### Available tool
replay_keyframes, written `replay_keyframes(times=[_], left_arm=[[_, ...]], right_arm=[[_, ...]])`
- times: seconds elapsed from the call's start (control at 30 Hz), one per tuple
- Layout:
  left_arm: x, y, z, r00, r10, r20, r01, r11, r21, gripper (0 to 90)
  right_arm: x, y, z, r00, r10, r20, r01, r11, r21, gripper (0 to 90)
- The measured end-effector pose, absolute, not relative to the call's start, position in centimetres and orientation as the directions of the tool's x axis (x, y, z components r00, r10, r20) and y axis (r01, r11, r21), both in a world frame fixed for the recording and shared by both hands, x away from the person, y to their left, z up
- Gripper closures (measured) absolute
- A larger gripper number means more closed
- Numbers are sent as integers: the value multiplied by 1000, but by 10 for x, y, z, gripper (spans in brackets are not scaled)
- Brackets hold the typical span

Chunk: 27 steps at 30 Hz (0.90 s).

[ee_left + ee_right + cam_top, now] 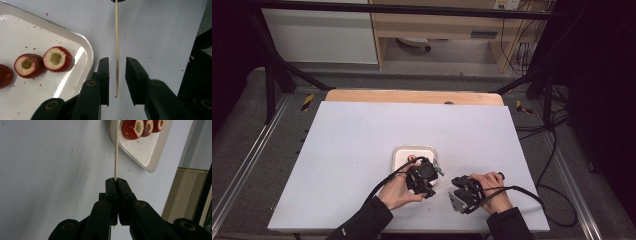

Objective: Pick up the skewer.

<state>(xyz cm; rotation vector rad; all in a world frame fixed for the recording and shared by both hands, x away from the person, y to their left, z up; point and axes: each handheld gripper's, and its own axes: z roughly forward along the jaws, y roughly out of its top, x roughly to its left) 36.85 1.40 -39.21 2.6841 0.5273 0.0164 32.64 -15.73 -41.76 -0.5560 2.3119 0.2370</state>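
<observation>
A thin wooden skewer point(116, 152) runs straight out from my right gripper point(116, 180), which is shut on its near end. In the left gripper view the same skewer point(116, 50) passes through the gap of my left gripper point(117, 61); the jaws stand apart on either side and do not press on it. Its tip ends between them. Three red cored fruits point(58, 59) lie on a white tray point(85, 47) just left of that gripper. From above, the left gripper point(424, 176) sits at the tray's point(414, 150) near edge, the right gripper point(460, 192) beside it.
A white sheet point(362, 150) covers the table, with a wooden strip point(412, 96) along its far edge. Red crumbs dot the tray and the sheet near it. Black cables trail from both grippers toward the table's front and right side.
</observation>
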Motion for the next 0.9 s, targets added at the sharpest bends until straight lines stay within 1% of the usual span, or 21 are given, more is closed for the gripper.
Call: replay_keyframes(times=[0.03, 0.13, 0.27, 0.4, 0.47, 0.6, 0.63, 0.7, 0.8, 0.9], left_arm=[[370, 12, -393, 928, 368, -63, 364, -852, 377, 774], [372, 7, -394, 930, 361, -72, 361, -857, 368, 831], [373, 3, -396, 931, 358, -66, 356, -859, 367, 871], [372, 3, -397, 928, 366, -69, 366, -861, 354, 881], [371, 2, -397, 929, 365, -57, 361, -864, 351, 884], [370, 3, -397, 930, 366, -39, 355, -864, 357, 886], [369, 4, -397, 930, 367, -31, 353, -865, 356, 886], [368, 7, -397, 928, 373, -19, 354, -862, 362, 886], [365, 15, -396, 922, 388, -3, 360, -853, 377, 886], [364, 24, -398, 919, 395, 3, 359, -839, 408, 885]], right_arm=[[328, -156, -417, -621, -344, -704, -476, 879, -9, 890], [327, -153, -416, -607, -359, -710, -489, 872, -23, 890], [326, -151, -415, -594, -375, -711, -497, 867, -42, 890], [325, -151, -415, -582, -384, -717, -508, 860, -48, 890], [323, -151, -415, -591, -369, -717, -492, 870, -43, 890], [325, -149, -414, -585, -380, -717, -505, 862, -45, 884], [324, -150, -414, -597, -356, -719, -488, 872, -26, 870], [326, -151, -411, -631, -292, -719, -432, 902, 13, 799], [331, -159, -406, -677, -151, -720, -349, 927, 134, 673], [336, -171, -403, -717, 5, -697, -239, 937, 253, 549]])
